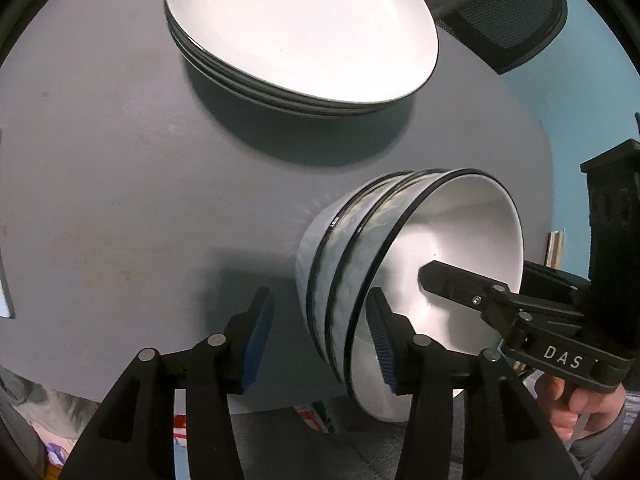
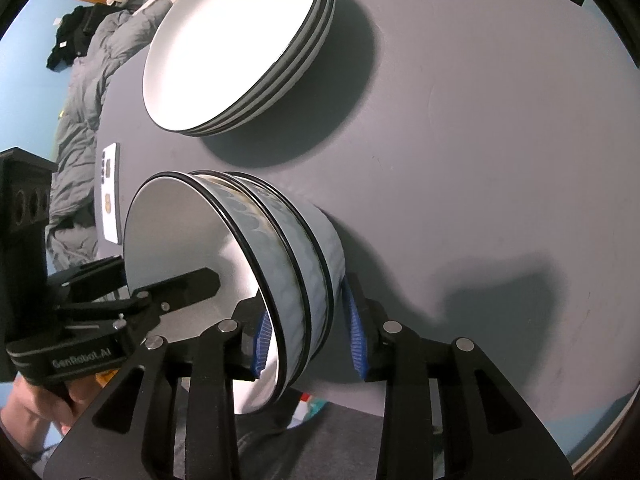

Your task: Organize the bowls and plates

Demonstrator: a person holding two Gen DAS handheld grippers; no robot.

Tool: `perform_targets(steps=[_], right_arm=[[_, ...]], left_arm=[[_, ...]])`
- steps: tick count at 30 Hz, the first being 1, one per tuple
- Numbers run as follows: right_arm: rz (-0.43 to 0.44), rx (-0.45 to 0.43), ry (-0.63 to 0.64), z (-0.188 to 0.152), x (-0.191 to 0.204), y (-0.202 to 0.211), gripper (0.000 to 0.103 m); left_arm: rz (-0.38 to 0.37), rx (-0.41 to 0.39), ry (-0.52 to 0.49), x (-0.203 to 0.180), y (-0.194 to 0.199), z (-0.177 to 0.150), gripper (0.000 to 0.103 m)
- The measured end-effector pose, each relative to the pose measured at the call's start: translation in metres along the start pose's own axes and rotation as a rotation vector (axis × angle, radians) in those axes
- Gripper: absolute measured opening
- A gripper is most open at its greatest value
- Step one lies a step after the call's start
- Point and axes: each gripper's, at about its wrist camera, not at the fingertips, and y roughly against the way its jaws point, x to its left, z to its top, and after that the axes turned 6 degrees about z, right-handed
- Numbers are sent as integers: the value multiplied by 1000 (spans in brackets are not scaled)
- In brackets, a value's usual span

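We clamp the right hand-held gripper (image 2: 308,336) across the walls of 3 nested bowls (image 2: 280,248) tipped at the bench (image 2: 480,140) edge, our left hand-held gripper (image 1: 320,336) open beside them, near the 4 stacked plates (image 1: 300,28), probably to keep them together.

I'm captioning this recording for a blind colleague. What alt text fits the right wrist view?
The right claw straddles the wall of a stack of nested bowls tipped on its side near the edge of a grey table. The left claw reaches into the bowls' opening; a stack of white plates sits beyond.
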Motion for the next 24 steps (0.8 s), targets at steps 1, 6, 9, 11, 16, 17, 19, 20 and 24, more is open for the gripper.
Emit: perform_targets(steps=[1, 6, 9, 11, 16, 17, 19, 20, 24], right_arm=[[0, -2, -2, 0, 0, 0, 32], [4, -2, 2, 1, 1, -2, 34], [-6, 3, 16, 1, 3, -2, 31], [-10, 0, 18, 1, 3, 0, 28], [8, 8, 6, 1, 0, 0, 25], [0, 10, 14, 1, 1, 0, 24], [-6, 10, 17, 1, 3, 0, 24], [-3, 12, 16, 1, 3, 0, 24], [7, 15, 5, 2, 2, 0, 24]], left_arm=[[-14, 3, 3, 1, 0, 1, 45], [6, -6, -26, -6, 2, 3, 38], [32, -6, -41, -10, 4, 4, 29], [44, -4, -44, -10, 6, 6, 23], [62, -6, -56, -15, 8, 6, 21], [63, -6, -53, -14, 9, 5, 20], [57, -5, -43, -13, 9, 5, 21], [52, -6, -37, -12, 10, 4, 21], [46, -5, -16, -2, 13, 2, 21]])
